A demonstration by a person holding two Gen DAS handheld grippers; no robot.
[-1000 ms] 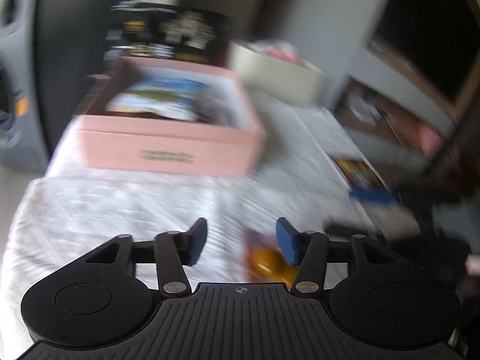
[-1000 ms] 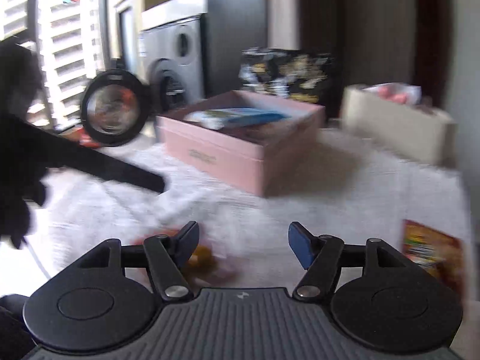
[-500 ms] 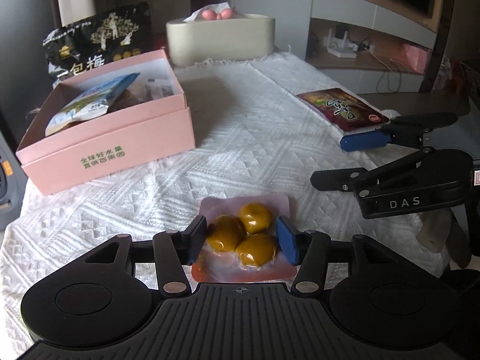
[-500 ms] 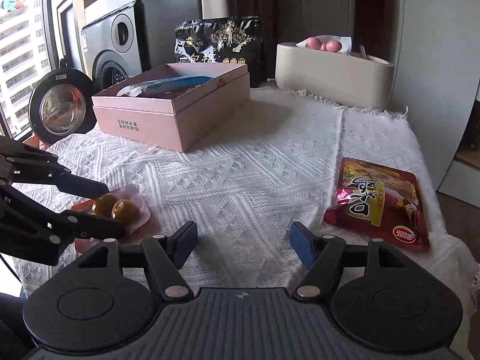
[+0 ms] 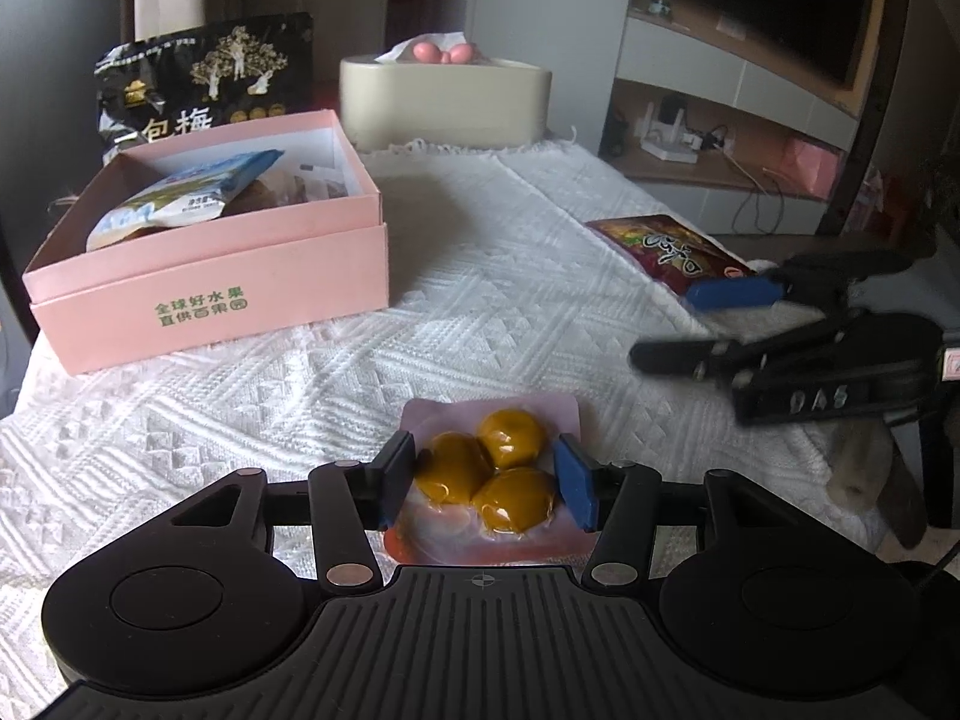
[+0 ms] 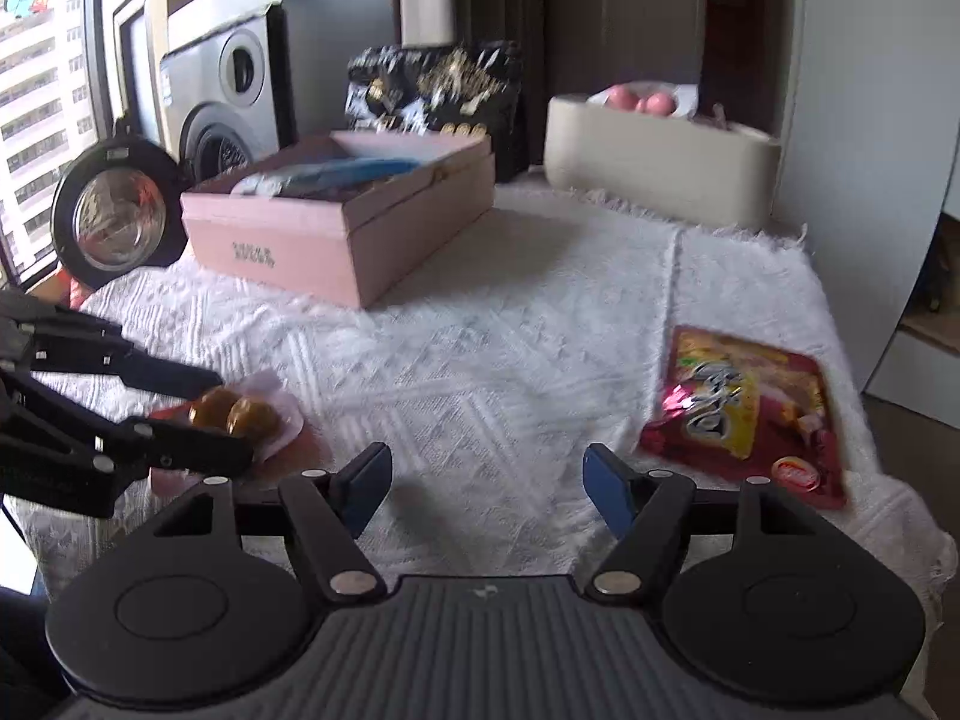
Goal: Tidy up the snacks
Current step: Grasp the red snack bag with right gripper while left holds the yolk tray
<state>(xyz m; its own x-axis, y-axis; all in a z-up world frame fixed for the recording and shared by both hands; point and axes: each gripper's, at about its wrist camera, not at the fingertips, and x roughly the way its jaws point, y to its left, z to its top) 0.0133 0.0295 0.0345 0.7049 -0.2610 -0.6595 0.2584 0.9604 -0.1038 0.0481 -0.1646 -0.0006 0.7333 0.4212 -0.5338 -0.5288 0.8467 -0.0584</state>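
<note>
left tongs (image 5: pixel 485 483): astride yolk pack (image 5: pixel 492 480), seemingly ungripped | right tongs (image 6: pixel 486 489): agape, red packet (image 6: pixel 750 414) beside

A clear vacuum pack of three amber-yellow round snacks (image 5: pixel 492 474) lies flat on the white-clothed table (image 5: pixel 480 312). A red snack pouch (image 6: pixel 750 408) lies flat near the table's right edge. The open pink box (image 5: pixel 210 294) holds a blue-white packet (image 5: pixel 186 198).

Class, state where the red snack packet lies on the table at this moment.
The red snack packet lies flat on the white tablecloth near the table's right edge, just ahead and right of the right gripper, well apart from the pink box.
</note>
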